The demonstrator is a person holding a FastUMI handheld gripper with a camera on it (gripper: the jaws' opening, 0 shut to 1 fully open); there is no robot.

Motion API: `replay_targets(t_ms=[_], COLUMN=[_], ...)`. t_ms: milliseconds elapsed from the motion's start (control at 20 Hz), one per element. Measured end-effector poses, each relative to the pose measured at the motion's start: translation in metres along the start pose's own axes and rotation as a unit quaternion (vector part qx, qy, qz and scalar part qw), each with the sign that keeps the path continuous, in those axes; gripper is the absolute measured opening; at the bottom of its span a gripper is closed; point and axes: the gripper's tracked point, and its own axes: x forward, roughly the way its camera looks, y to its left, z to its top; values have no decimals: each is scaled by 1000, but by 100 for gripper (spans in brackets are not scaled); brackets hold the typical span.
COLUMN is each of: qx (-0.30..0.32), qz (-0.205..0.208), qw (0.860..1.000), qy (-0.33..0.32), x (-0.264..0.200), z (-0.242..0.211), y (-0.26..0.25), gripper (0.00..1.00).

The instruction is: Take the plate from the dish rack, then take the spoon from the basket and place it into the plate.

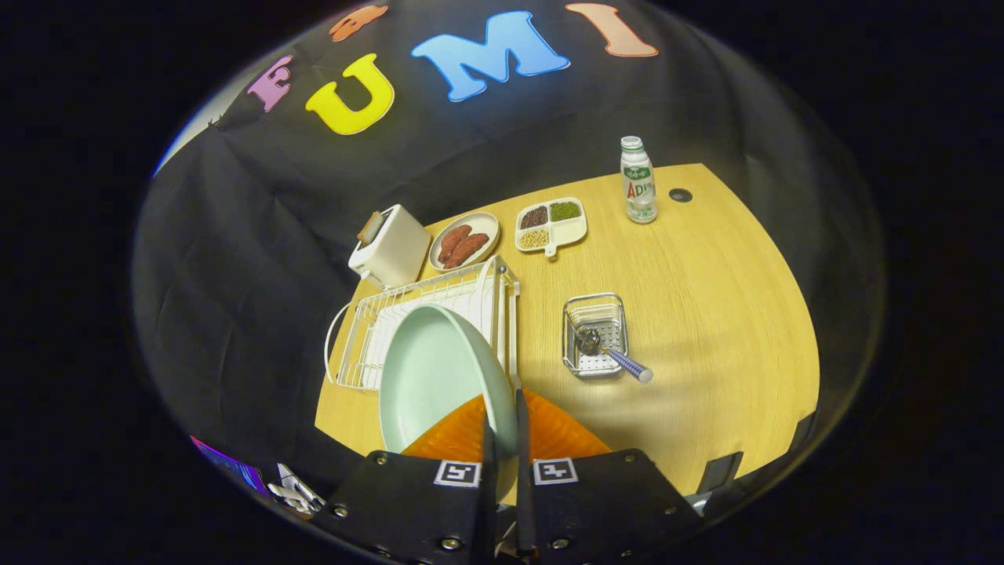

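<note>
Gripper [504, 428] fingers drawn nearly together, clamped on the rim of the plate [435, 377], one finger on each face of its edge. Plate is pale green, held tilted on edge, its hollow face turned toward the dish rack side; it stands out just ahead of the fingers and hides part of the rack behind it.

Dish rack [427, 310]: white wire frame with a white tray under it, directly beyond the plate, a looped handle at its outer end. Whether the plate's far rim touches the rack wires cannot be told.

Basket [594, 335]: small metal mesh box, on the table beyond the fingers, on the other side of them from the rack and apart from it. Spoon [616, 357] lies in it, bowl down inside the basket, patterned blue handle leaning out over the near rim.

Table [706, 314]: light wood top. Beyond the rack, a white toaster [390, 245] with a slice in its slot; just beside it an oval dish of sausages [463, 241]; next to that a white divided tray [551, 224] with dark, green and pale contents in separate compartments. Farther along, a small white bottle [638, 180] stands upright near the far table edge, beside a dark round hole [680, 195].
</note>
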Motion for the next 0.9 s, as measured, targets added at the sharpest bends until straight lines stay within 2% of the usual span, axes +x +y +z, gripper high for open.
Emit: replay_targets(t_ms=[400, 750, 900], qx=[28, 38, 76], qz=[58, 40, 49], qw=[997, 995, 991], qy=[43, 84, 98], x=[27, 67, 80], z=[-62, -112, -127], y=[-33, -68, -72], gripper=[10, 10, 10])
